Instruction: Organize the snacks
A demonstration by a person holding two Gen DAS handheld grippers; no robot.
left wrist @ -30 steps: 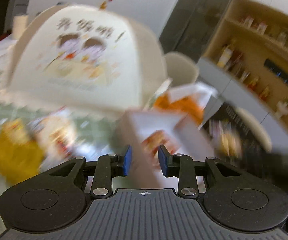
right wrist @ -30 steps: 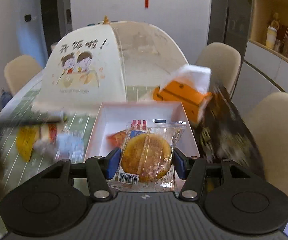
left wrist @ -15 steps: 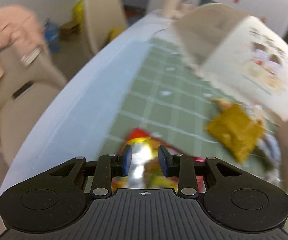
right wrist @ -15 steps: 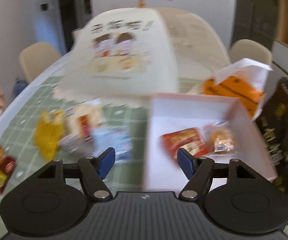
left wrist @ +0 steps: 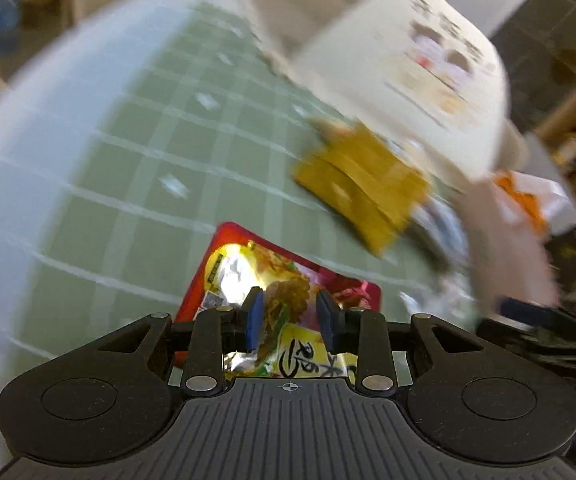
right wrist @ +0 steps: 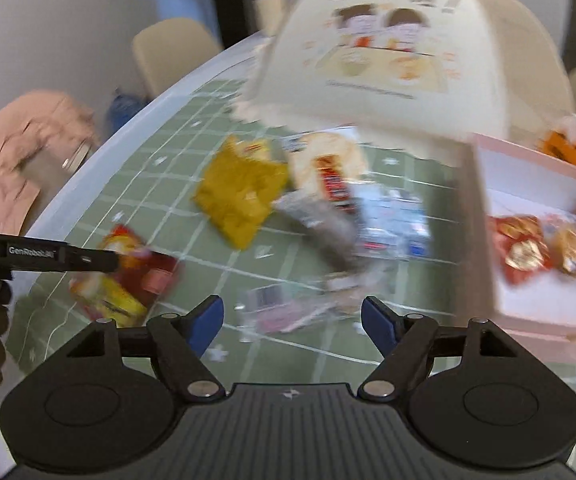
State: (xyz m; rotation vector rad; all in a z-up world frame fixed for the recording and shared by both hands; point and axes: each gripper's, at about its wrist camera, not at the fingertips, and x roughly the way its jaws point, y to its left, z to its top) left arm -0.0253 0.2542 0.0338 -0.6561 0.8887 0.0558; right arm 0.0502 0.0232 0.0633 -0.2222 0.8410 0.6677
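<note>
A red and yellow snack packet (left wrist: 284,288) lies on the green checked tablecloth, and my left gripper (left wrist: 289,320) is over it with its blue pads a small gap apart either side of it. The same packet (right wrist: 128,276) shows at the left of the right wrist view, under the left gripper's finger (right wrist: 84,259). My right gripper (right wrist: 292,322) is wide open and empty above a pink packet (right wrist: 284,306). A yellow packet (right wrist: 240,196) and several other packets (right wrist: 351,208) lie in a heap. The pink box (right wrist: 527,304) at the right holds a red packet (right wrist: 521,248) and a cake packet (right wrist: 571,248).
A large cream food cover (right wrist: 387,52) stands at the back of the table. An orange box (right wrist: 575,152) sits behind the pink box. Chairs (right wrist: 168,52) stand along the left side, one draped with a pink garment (right wrist: 16,160). The table's white edge (left wrist: 16,152) curves at the left.
My right gripper let go of the cake packet in the pink box and swung left over the table. My left gripper swung left and came down over the red and yellow packet.
</note>
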